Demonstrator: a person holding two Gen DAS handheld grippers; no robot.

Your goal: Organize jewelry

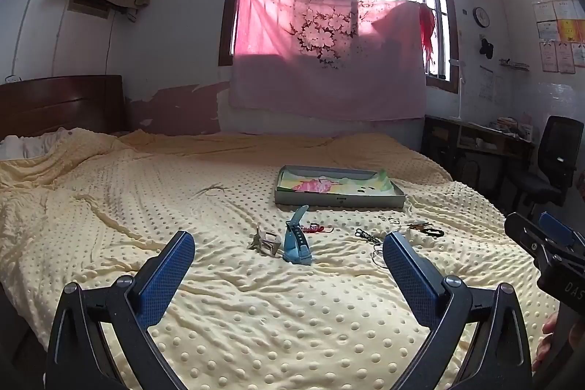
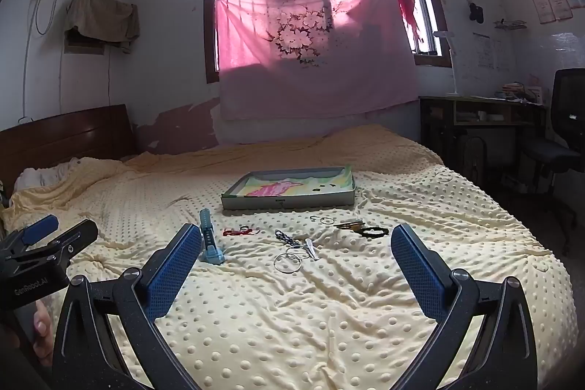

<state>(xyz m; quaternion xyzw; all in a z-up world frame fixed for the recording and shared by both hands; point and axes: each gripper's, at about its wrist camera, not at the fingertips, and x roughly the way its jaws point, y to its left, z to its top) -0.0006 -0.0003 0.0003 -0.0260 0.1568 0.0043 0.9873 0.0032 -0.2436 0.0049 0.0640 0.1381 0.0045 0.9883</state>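
A shallow grey tray [image 1: 340,199] [image 2: 289,201] with a colourful lining lies on the yellow dotted bedspread. In front of it lie loose pieces: a blue watch band [image 1: 297,240] [image 2: 210,242], a red cord bracelet [image 1: 319,227] [image 2: 241,231], a dark chain [image 1: 365,236] [image 2: 283,238], silver hoops [image 2: 289,260], a black band [image 2: 373,231] and a small metal figure [image 1: 260,240]. My left gripper [image 1: 289,271] is open, short of the watch band, nothing between its fingers. My right gripper [image 2: 296,265] is open too, hovering before the hoops and chain.
The bed fills both views, with a wooden headboard [image 1: 62,105] at the left. A dark desk [image 2: 475,119] and black office chair [image 2: 566,134] stand past the bed's right edge. A pink cloth [image 1: 329,61] hangs under the window. A hand [image 2: 40,324] holds the left gripper.
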